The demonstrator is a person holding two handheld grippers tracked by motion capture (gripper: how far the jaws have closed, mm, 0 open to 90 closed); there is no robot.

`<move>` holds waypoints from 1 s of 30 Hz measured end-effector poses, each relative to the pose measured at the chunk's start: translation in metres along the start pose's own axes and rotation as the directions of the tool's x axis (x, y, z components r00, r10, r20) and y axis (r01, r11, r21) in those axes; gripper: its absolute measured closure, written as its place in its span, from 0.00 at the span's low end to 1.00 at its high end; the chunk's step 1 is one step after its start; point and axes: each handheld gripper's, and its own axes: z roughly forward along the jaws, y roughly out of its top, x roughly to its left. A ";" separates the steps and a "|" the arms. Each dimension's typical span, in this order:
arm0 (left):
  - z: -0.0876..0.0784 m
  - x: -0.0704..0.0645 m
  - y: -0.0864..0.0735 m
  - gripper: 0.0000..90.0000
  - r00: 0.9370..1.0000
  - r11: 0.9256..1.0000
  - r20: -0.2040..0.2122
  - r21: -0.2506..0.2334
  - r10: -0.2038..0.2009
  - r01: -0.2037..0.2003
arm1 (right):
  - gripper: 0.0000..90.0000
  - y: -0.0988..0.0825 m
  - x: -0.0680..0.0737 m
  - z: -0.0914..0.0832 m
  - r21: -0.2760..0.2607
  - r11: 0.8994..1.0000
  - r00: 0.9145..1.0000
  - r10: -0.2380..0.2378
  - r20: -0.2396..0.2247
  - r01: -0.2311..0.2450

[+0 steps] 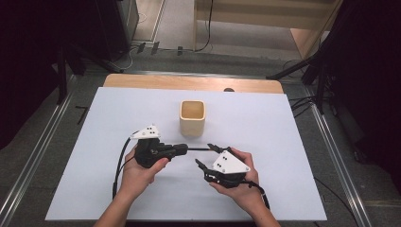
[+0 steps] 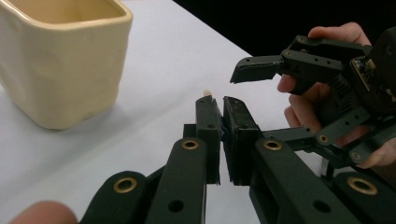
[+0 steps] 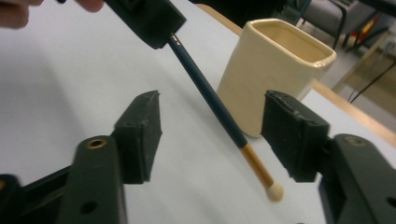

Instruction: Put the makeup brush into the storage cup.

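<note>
The left gripper (image 1: 182, 150) points level toward the right gripper (image 1: 203, 155), jaws clamped tight on a pencil (image 3: 210, 100). The right gripper's jaws stand apart, either side of that pencil, touching nothing.

A dark blue pencil (image 3: 210, 95) with an eraser tip slants level above the table, near the cream cup (image 3: 273, 65).

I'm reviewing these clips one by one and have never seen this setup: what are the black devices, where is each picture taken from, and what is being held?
A person holds a hand-operated two-jaw gripper in each hand; no robot arm is involved. One camera looks down from above, and one rides on each gripper, looking along its jaws. On the white table stands a cream cup. The left gripper is shut on a dark pencil with an eraser tip. The right gripper has its jaws open on either side of the pencil, not touching it.
</note>
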 end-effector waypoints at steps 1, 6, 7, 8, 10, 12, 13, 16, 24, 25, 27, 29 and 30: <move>-0.001 0.000 0.000 0.96 1.000 1.000 -0.006 -0.010 0.002 -0.002 | 0.37 0.000 -0.001 -0.001 0.003 1.000 1.000 0.030 0.001 -0.030; -0.003 -0.001 -0.002 0.96 0.999 0.999 -0.031 -0.046 0.022 -0.024 | 0.15 -0.001 -0.004 -0.002 0.008 0.988 0.988 0.154 -0.001 -0.154; -0.004 -0.001 -0.002 0.96 0.999 0.998 -0.032 -0.050 0.021 -0.023 | 0.12 -0.002 -0.005 -0.002 0.004 0.985 0.985 0.173 0.005 -0.173; -0.004 -0.001 -0.002 0.96 0.999 0.998 -0.035 -0.056 0.020 -0.022 | 0.09 -0.002 -0.006 -0.003 0.000 0.980 0.980 0.197 -0.001 -0.197; -0.005 -0.001 -0.002 0.96 0.999 0.997 -0.040 -0.068 0.022 -0.025 | 0.02 -0.002 -0.009 -0.002 0.005 0.967 0.967 0.253 -0.015 -0.253; -0.005 -0.002 -0.003 0.96 0.999 0.997 -0.045 -0.075 0.029 -0.033 | 0.00 -0.002 -0.010 -0.002 0.008 0.956 0.956 0.293 -0.002 -0.293; -0.005 -0.002 -0.003 0.96 0.998 0.996 -0.047 -0.079 0.032 -0.036 | 0.00 -0.003 -0.011 -0.002 0.007 0.948 0.948 0.318 -0.004 -0.318; -0.006 -0.002 -0.003 0.96 0.998 0.995 -0.052 -0.094 0.037 -0.041 | 0.00 -0.005 -0.013 -0.002 -0.002 0.916 0.916 0.402 0.000 -0.402; -0.009 -0.007 -0.005 0.96 0.996 0.988 -0.072 -0.137 0.056 -0.066 | 0.00 -0.001 -0.010 -0.002 -0.026 0.844 0.844 0.537 0.005 -0.536; -0.008 -0.007 -0.005 0.96 0.996 0.988 -0.075 -0.140 0.057 -0.067 | 0.00 0.000 -0.009 -0.002 -0.034 0.828 0.829 0.559 0.003 -0.559; -0.008 -0.006 -0.006 0.96 0.995 0.986 -0.081 -0.151 0.055 -0.067 | 0.00 0.001 -0.009 -0.002 -0.051 0.792 0.793 0.609 -0.012 -0.608; -0.008 -0.006 -0.007 0.96 0.995 0.985 -0.084 -0.160 0.054 -0.067 | 0.01 0.002 -0.006 -0.001 -0.066 0.763 0.765 0.643 -0.013 -0.643; -0.008 -0.006 -0.008 0.96 0.995 0.983 -0.086 -0.168 0.053 -0.067 | 0.02 0.002 -0.005 0.000 -0.076 0.746 0.749 0.662 -0.017 -0.661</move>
